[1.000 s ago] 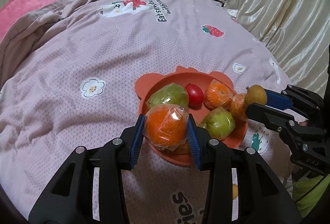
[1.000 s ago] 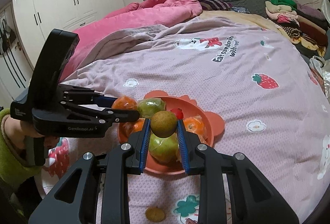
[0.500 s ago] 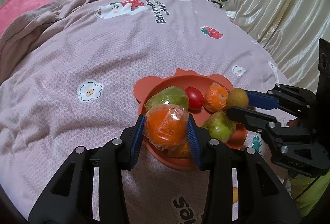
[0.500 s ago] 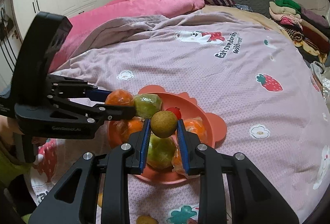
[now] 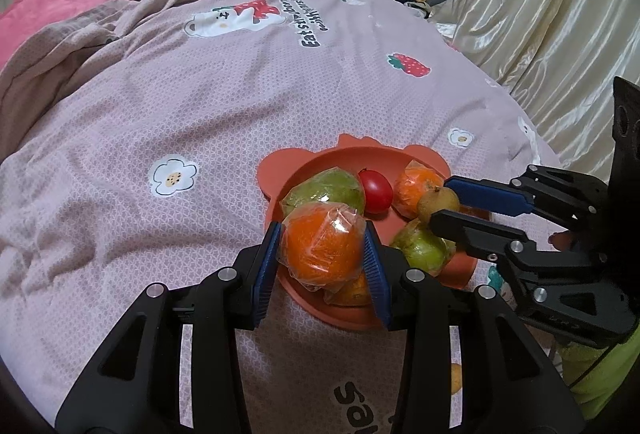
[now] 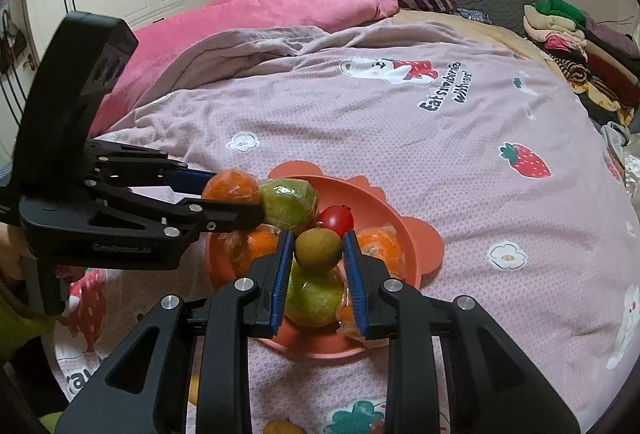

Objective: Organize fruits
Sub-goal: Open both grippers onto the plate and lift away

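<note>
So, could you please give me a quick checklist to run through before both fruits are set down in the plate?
1. Left gripper grips the wrapped orange: ok, pads press both sides.
2. Right gripper grips the small brown fruit: ok, held between the pads.
3. Both fruits are over the plate: ok.
4. Free room in the plate: not ok, it is crowded with two green fruits, a tomato and oranges; only the far side looks bare.
5. Grippers clear of each other: ok, close but apart.
6. Stray fruit left on the bedspread: cannot tell, yellow bits show at the bottom edge.
</note>
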### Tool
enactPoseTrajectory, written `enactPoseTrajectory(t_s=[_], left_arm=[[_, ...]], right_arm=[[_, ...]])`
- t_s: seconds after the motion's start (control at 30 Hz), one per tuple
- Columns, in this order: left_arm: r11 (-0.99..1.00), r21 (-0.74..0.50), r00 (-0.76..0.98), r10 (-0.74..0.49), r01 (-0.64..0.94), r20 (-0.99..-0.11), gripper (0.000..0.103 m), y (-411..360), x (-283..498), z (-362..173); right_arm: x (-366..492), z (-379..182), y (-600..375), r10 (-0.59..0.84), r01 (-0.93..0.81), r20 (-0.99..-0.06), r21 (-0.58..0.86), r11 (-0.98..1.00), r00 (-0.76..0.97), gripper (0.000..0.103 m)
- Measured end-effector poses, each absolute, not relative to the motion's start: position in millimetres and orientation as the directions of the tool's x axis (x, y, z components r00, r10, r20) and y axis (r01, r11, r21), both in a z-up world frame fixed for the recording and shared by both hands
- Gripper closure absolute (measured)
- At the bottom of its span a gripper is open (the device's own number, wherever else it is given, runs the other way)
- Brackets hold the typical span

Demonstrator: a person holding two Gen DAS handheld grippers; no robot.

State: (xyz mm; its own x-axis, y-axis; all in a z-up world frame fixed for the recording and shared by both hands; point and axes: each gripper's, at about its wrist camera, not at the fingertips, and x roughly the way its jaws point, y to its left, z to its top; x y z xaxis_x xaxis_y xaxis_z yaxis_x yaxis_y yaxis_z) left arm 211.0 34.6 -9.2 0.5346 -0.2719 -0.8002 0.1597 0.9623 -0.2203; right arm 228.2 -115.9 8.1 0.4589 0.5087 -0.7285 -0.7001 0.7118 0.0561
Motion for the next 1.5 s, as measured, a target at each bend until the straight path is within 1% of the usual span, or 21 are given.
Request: enactPoseTrajectory(t_s=[0.17, 0.3, 0.47, 1.03, 1.1, 1.3, 1.4, 1.5], left_arm=[[0.961, -0.226, 0.537, -0.275, 0.157, -0.798, 0.071, 35.1, 211.6, -9.6], [0.957, -0.239, 0.533, -0.290, 0.164, -0.795, 0.071, 32.9, 213.0, -10.5], [0.955, -0.240, 0.533, -0.298, 0.176, -0.792, 0.071, 28.0, 213.9, -12.7], [0.958, -0.234, 0.558, -0.288, 0.168, -0.779, 0.071, 31.7, 211.8, -10.2], [0.958, -0.235, 0.560, -0.287, 0.166, -0.777, 0.070, 32.6, 210.7, -9.4], [0.958, -0.234, 0.566, -0.285, 0.164, -0.774, 0.069, 32.7, 210.1, -7.2], [0.960, -0.227, 0.573, -0.279, 0.162, -0.771, 0.064, 32.5, 209.1, -4.3], [0.962, -0.225, 0.581, -0.274, 0.158, -0.766, 0.064, 33.5, 206.7, -1.2]], right_arm=[[223.0, 14.6, -120.6, 0.517, -0.698, -0.713, 0.055, 0.714, 0.473, 0.077], [217.8, 18.9, -126.4, 0.522, -0.695, -0.705, 0.057, 0.716, 0.480, 0.074], [210.8, 23.5, -137.1, 0.523, -0.686, -0.694, 0.058, 0.725, 0.495, 0.072], [197.3, 29.3, -151.5, 0.522, -0.671, -0.684, 0.064, 0.739, 0.510, 0.064], [195.8, 29.8, -153.3, 0.522, -0.667, -0.682, 0.066, 0.742, 0.513, 0.061], [190.0, 32.7, -160.4, 0.525, -0.658, -0.676, 0.078, 0.749, 0.517, 0.058], [188.0, 32.9, -163.7, 0.524, -0.651, -0.674, 0.083, 0.754, 0.521, 0.055], [186.9, 33.1, -167.6, 0.522, -0.642, -0.673, 0.091, 0.761, 0.524, 0.054]])
